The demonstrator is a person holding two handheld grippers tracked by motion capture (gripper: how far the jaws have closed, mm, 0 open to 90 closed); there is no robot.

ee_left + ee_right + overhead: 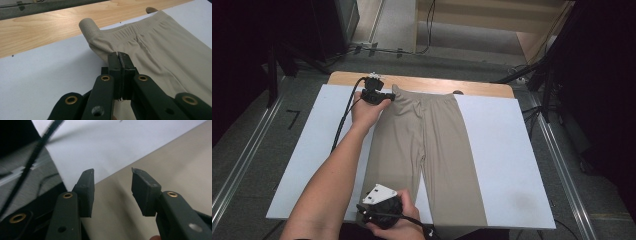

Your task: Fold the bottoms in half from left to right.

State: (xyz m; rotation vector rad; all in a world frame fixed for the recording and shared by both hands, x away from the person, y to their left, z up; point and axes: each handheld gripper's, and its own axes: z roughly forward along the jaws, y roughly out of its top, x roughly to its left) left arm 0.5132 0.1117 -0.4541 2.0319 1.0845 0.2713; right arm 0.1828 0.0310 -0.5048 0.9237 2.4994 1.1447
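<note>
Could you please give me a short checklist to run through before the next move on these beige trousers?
1. Left gripper shut on the waistband corner of the beige trousers: ok.
2. Right gripper above the near hem of the left leg, cloth under the gap: ok.
3. Right jaws pressing on the cloth: not ok, they stand apart.
4. Trousers lying flat on the white board: ok, bar the lifted corner.
5. Cable off the cloth: ok.
6. Hem layers both caught: cannot tell.
</note>
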